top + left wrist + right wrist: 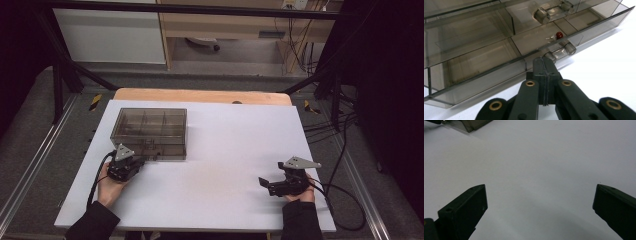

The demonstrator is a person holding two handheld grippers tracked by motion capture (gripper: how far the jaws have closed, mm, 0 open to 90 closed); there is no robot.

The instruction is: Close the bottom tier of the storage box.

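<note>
White table (220, 165); clear box (150, 131) touches closed left gripper (141, 161); right gripper (266, 184) spread, well apart.

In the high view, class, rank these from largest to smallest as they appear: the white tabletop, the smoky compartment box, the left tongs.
1. White tabletop, by far the largest.
2. Smoky compartment box.
3. Left tongs, shut at the box's near edge, smallest.

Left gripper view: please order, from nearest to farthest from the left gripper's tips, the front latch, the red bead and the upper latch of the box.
From the left gripper:
1. Front latch, just beyond the tips.
2. Red bead, inside a compartment behind it.
3. Upper latch, near the top edge.
</note>
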